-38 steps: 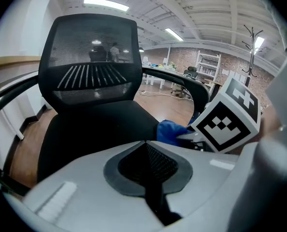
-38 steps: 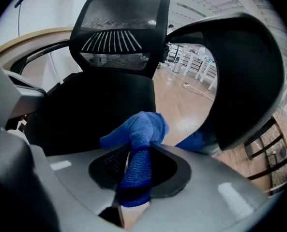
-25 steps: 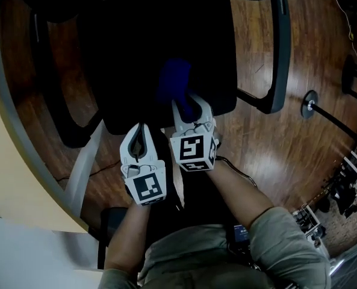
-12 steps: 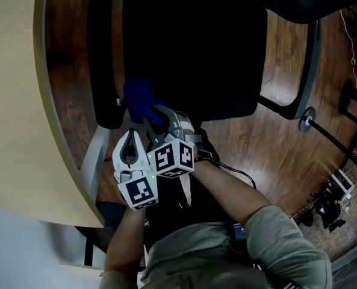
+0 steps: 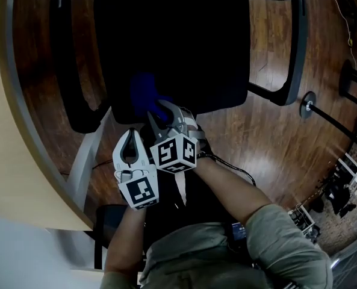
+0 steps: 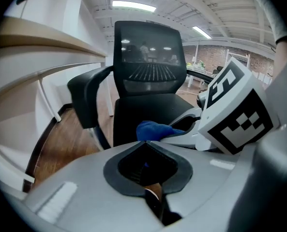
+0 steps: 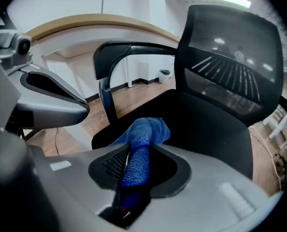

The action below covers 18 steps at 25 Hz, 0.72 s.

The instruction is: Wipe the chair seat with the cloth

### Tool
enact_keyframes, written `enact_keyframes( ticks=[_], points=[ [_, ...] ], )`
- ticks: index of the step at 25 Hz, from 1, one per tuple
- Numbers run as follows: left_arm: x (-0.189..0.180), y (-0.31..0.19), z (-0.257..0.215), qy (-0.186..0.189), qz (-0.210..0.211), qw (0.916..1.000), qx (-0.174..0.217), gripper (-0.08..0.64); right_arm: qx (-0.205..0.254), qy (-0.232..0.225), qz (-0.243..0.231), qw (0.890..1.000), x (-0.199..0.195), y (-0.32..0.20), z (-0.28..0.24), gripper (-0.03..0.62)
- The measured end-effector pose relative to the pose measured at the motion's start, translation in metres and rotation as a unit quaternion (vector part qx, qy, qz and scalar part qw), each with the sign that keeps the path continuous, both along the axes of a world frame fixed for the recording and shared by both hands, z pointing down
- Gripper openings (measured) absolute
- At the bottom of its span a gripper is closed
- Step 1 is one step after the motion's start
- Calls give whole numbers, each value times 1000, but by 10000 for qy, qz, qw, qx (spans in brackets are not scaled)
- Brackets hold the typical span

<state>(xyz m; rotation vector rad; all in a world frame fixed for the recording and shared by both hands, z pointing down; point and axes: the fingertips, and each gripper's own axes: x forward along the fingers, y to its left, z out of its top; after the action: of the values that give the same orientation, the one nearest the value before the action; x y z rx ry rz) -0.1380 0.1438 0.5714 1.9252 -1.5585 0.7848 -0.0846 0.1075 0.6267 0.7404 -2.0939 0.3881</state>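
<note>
At the near edge of the black padded chair seat (image 5: 184, 53), we hold the bunched blue microfibre cloth (image 5: 143, 92) clamped in our right gripper (image 5: 160, 112), wad protruding to meet the seat; left gripper (image 5: 132, 138) alongside, jaws closed, empty.

Floor: dark glossy wood planks (image 5: 274, 143). Curved light-wood desk (image 5: 0, 149) runs along the left with a dark edge band and a white leg (image 5: 85, 161) under it. Round metal floor plate (image 5: 309, 106) at right, black pole on it. White walls (image 7: 61, 4), ceiling strip lights (image 6: 133, 5) on, brick wall (image 6: 207, 62) far back.
</note>
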Motion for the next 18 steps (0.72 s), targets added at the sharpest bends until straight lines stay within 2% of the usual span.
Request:
enact_keyframes(
  ticks=[3, 8, 18],
  points=[
    [39, -11, -5, 62, 295, 9995, 88, 5, 13, 91, 391, 9992, 46, -8, -2, 97],
    [106, -23, -18, 121, 1074, 9940, 161, 5, 56, 232, 1235, 9921, 124, -11, -8, 97],
    [228, -26, -32, 131, 1895, 9814, 289, 6, -52, 423, 2653, 9632, 282, 2, -7, 97]
  ],
)
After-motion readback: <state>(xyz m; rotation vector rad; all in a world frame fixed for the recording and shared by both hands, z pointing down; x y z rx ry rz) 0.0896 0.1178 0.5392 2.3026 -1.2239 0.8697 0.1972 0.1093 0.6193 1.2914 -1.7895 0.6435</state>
